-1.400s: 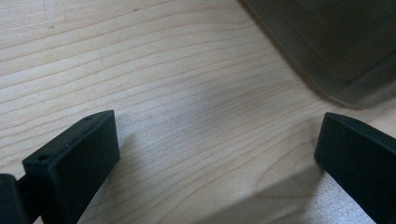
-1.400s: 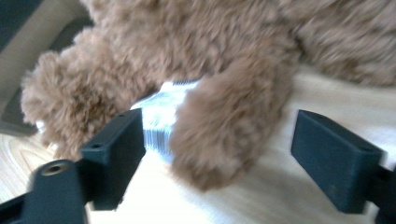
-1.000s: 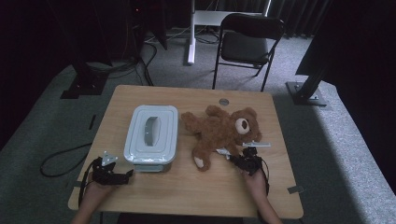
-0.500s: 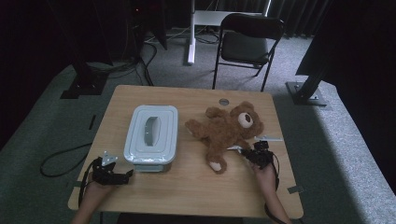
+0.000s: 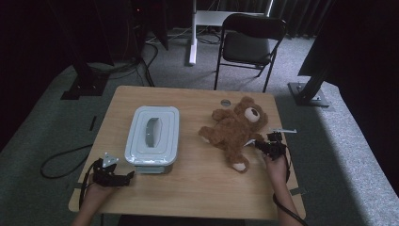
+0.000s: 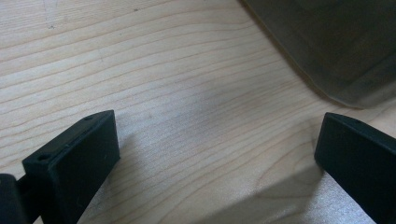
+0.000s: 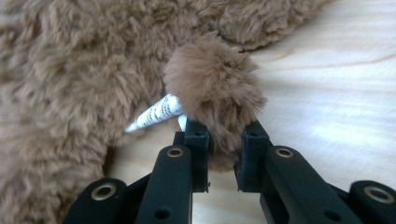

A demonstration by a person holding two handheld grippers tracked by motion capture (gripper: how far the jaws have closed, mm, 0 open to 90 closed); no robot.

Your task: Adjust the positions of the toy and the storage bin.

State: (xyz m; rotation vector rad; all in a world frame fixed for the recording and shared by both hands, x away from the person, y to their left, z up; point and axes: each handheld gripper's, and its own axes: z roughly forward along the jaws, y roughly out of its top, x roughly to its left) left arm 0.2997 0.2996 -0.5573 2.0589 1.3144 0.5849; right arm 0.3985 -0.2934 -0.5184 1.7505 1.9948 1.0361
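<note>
Moved: teddy bear has slid toward the table's right edge since the earlier frames, its head swung away from the person; the right gripper has travelled with it.
High view: bear lies sprawled on the table between the lidded white box and the right edge, the right gripper at its flank; left gripper rests near the front left corner, just beside the box.
Left gripper view: jaws stand wide over bare wood, nothing between them; a corner of the box looms ahead.
Right gripper view: jaws pinch the bear's fluffy tail, a white label beside it.
Meaning: the bear is likely being dragged clear of the box, grip holding.
</note>
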